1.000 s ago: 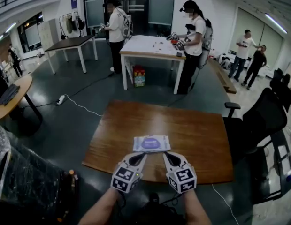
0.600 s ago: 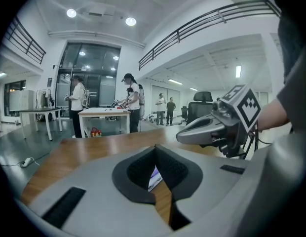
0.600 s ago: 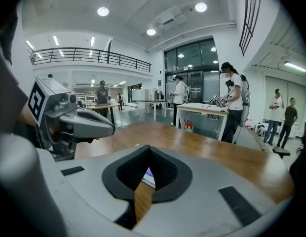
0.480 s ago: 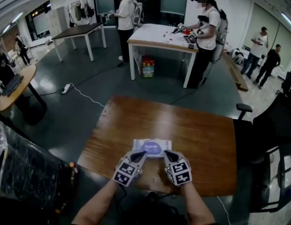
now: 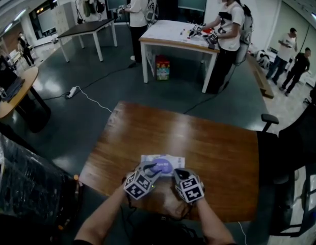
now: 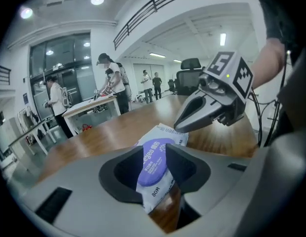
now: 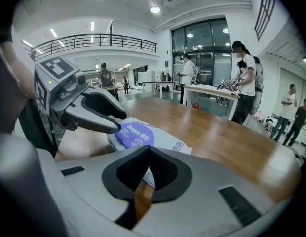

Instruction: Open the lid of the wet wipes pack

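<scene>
Jaws, left gripper: two, standing apart and just lately opening; the purple lid shows in the gap between them, with neither pad pressing on it.
Jaws, right gripper: two, closed tip to tip, with nothing caught between them.
Grippers: two, side by side at the near edge of the wooden table, each carrying one marker cube and each held in one hand.
Gripper tips: the left tip reaches over the pack's near left part at the lid; the right tip sits at the pack's near right edge, and whether it touches cannot be told.
Wet wipes pack: one, white, lying flat on the wooden table near its front edge, directly ahead of both grippers.
Lid: one, an oval purple flap on the top face of the pack, lying flat and closed.
Other tables: three, namely one white table, one dark table and one round table at the left.
People: two stand at the white table, one at each end; two more stand by the right wall.
Floor: one power strip with a white cable, and one coloured box under the white table.
</scene>
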